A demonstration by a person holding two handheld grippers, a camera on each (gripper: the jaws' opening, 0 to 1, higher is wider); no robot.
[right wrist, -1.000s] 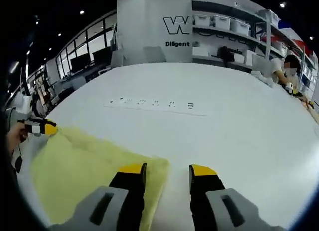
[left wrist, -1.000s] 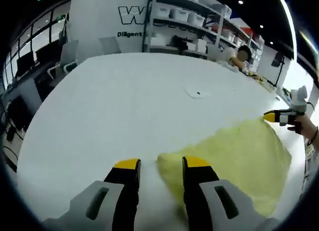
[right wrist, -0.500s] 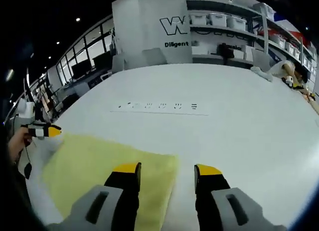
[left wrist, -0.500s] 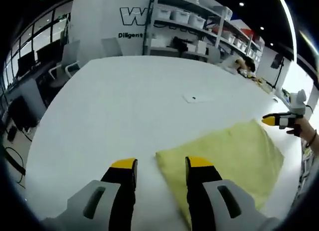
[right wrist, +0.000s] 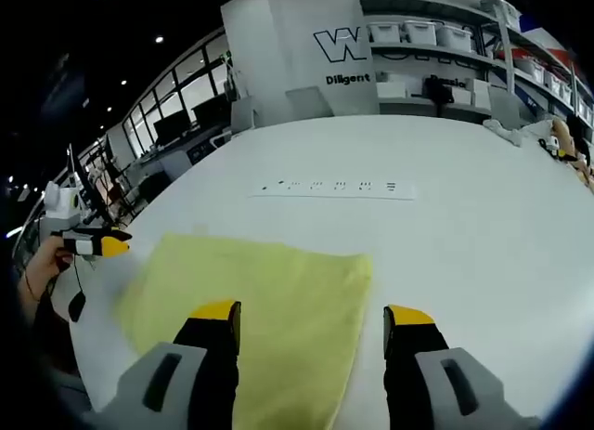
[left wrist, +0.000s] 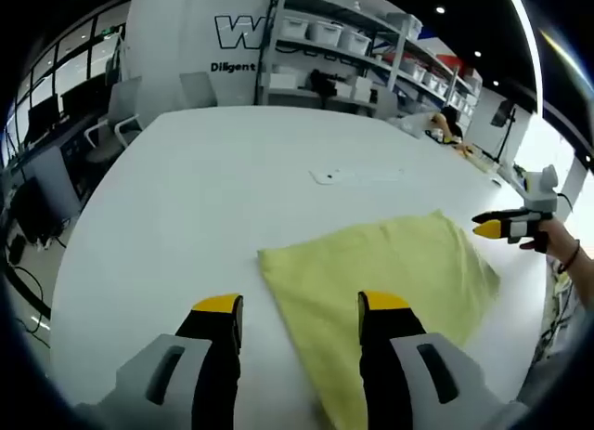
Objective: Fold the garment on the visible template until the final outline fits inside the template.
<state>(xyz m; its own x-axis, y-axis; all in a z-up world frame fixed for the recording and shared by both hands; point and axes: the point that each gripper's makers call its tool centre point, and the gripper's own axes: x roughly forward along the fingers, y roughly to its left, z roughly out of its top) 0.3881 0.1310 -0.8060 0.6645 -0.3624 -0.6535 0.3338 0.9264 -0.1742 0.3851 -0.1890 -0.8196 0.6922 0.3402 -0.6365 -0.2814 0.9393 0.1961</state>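
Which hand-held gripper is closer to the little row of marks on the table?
Neither clearly. The row of small dark marks lies far beyond the yellow folded cloth; the right hand-held gripper and left hand-held gripper both hover at the cloth's near edge.

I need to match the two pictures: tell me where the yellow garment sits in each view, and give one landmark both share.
Left gripper view: the yellow garment lies right of centre on the white table, running under the right jaw.
Right gripper view: it lies left of centre, reaching between the jaws.
Shared landmark: the wall lettering beside the shelves.
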